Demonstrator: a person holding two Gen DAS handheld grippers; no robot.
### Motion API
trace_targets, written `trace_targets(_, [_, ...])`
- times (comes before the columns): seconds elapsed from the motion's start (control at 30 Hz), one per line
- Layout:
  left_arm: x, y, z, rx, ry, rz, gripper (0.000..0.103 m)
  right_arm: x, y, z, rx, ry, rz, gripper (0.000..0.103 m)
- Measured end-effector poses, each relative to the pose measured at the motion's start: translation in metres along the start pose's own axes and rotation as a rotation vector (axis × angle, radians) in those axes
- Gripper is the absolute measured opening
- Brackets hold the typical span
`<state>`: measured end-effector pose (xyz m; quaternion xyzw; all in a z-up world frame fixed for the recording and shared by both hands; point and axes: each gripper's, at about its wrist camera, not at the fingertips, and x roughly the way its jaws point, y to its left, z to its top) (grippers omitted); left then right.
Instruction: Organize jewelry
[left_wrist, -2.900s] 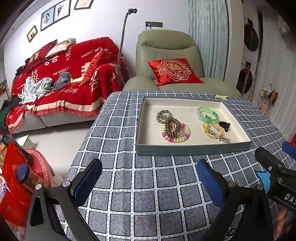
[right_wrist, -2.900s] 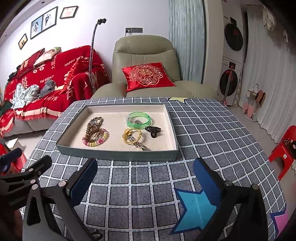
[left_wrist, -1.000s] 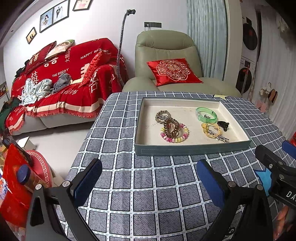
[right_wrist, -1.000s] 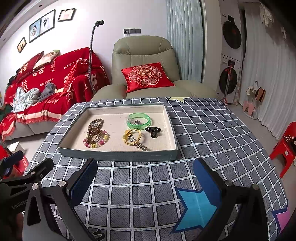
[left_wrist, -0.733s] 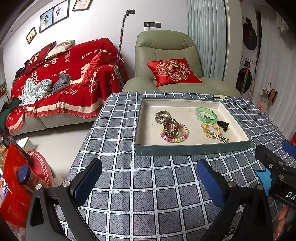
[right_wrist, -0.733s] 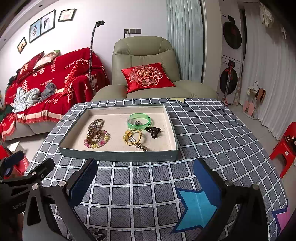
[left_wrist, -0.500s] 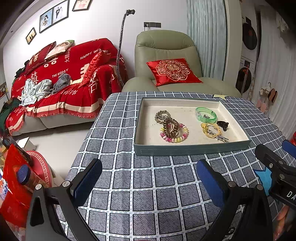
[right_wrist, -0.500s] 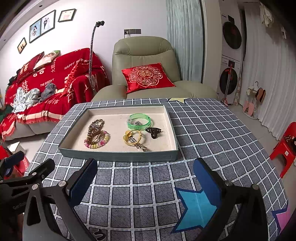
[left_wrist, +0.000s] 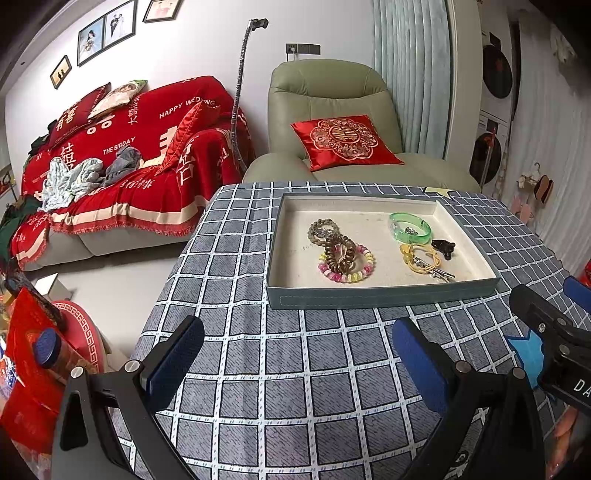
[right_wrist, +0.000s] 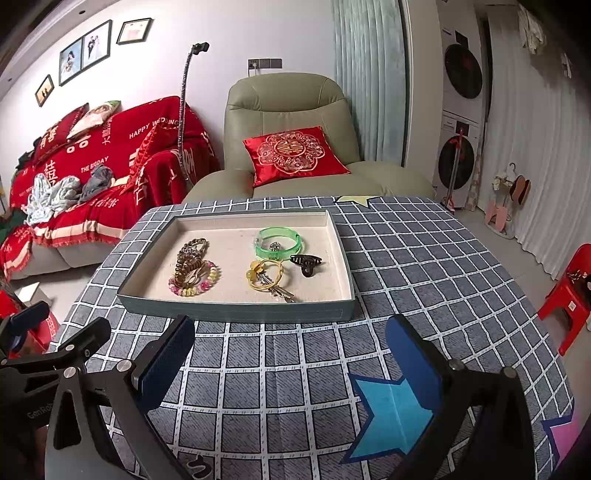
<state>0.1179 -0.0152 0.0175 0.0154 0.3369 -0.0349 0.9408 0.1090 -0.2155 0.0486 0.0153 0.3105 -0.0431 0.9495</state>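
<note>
A shallow grey-green tray (left_wrist: 380, 295) (right_wrist: 236, 314) with a cream lining sits on the checked tablecloth. Inside lie a green bangle (left_wrist: 410, 225) (right_wrist: 279, 242), a pastel bead bracelet (left_wrist: 345, 264) (right_wrist: 194, 282) with a brown coil hair tie (left_wrist: 340, 251) on it, a braided brown bracelet (left_wrist: 321, 229), a yellow hair loop with keys (left_wrist: 423, 258) (right_wrist: 267, 277) and a black claw clip (left_wrist: 443, 247) (right_wrist: 306, 263). My left gripper (left_wrist: 295, 354) and my right gripper (right_wrist: 286, 350) hover open and empty in front of the tray's near wall.
The checked tablecloth (right_wrist: 424, 258) carries a blue star sticker (right_wrist: 395, 413), a pink one (right_wrist: 561, 432) and a yellow one (right_wrist: 352, 200). Behind stand a green armchair (left_wrist: 332, 122) and a red-covered sofa (left_wrist: 122, 155). A red stool (right_wrist: 569, 295) is at right.
Both grippers have stayed open and almost still; the views have shifted only slightly. Nothing in the tray has moved.
</note>
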Motion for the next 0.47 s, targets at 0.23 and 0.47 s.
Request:
trace_targets(0.23, [-0.0002,0.0009,-0.0001,-0.006,0.003,-0.006,0.103,-0.0031,0.0006,0.0013,0.000,-0.001,-0.001,0.103])
trace_targets(0.47, [-0.0002,0.0025,-0.0011,0.000,-0.001,-0.009,0.103,-0.0048,0.0016,0.0024,0.002,0.001,0.001,0.103])
